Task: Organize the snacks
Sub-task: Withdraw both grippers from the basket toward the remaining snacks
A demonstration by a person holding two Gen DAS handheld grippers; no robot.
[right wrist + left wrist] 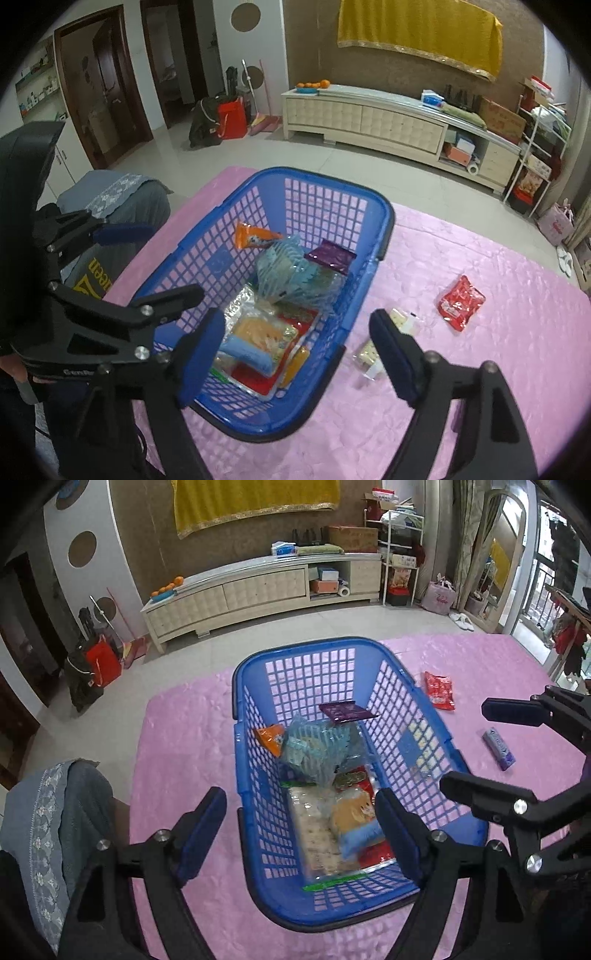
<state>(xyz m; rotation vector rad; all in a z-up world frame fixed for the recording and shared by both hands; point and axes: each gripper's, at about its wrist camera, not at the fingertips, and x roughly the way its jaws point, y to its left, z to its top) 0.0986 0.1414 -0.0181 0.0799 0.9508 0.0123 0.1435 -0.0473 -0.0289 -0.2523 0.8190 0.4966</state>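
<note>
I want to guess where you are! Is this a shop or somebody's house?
Most likely somebody's house, probably a living room. A long low cabinet with oranges on it stands against the wall, a mirror leans by the window, and the blue basket of snacks sits on a pink cloth.

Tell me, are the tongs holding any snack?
No. The left tongs and the right tongs are both open and empty above the basket.

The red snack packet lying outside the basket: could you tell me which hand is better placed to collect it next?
Probably the right. The red snack packet lies on the pink cloth right of the blue basket, on the side of the open right tongs; the left tongs hover over the basket.
</note>
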